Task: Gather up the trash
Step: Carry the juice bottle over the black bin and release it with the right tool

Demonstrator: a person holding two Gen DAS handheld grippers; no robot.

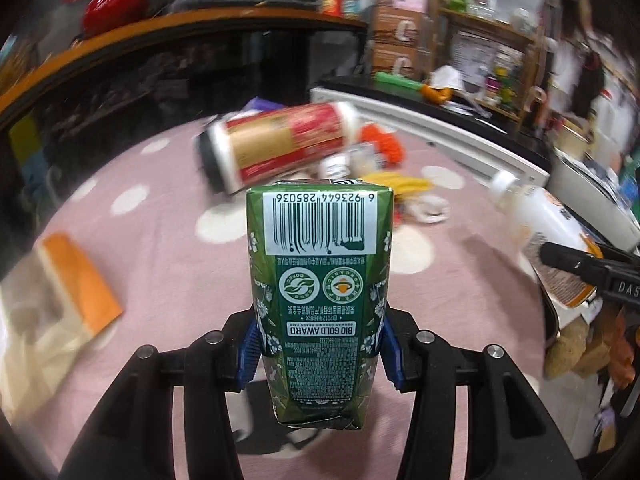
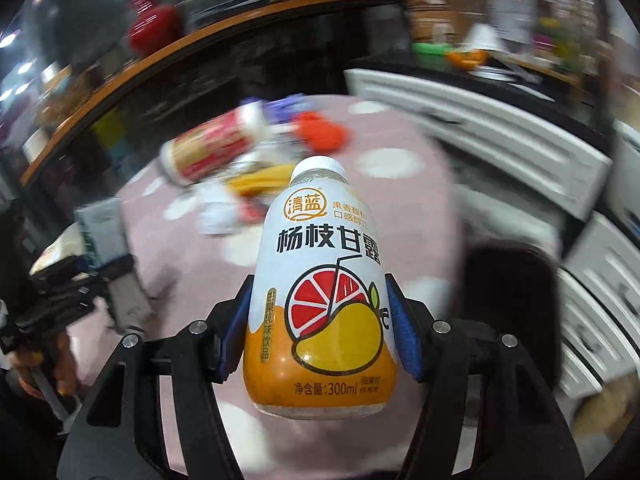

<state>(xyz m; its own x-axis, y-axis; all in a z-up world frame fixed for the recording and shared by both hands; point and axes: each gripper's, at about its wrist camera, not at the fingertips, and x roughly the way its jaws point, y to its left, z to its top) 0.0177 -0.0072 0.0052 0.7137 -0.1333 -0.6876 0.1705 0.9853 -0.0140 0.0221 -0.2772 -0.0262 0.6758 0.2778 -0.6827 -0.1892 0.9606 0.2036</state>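
My left gripper [image 1: 318, 350] is shut on a green drink carton [image 1: 320, 280] and holds it above the pink dotted cloth [image 1: 160, 248]. My right gripper [image 2: 320, 336] is shut on a white and orange drink bottle [image 2: 320, 300], also held above the cloth; that bottle and a right finger also show in the left wrist view [image 1: 560, 240]. More trash lies farther back: a red and tan canister [image 1: 280, 144] on its side, a yellow wrapper [image 1: 400, 186], white crumpled paper [image 1: 428, 208] and an orange item [image 1: 384, 140].
An orange and white packet [image 1: 68, 280] lies at the left on the cloth. A white drawer unit [image 2: 500, 136] runs along the right. A dark counter with a wooden edge [image 1: 160, 28] curves behind. Cluttered shelves [image 1: 500, 60] stand at the back right.
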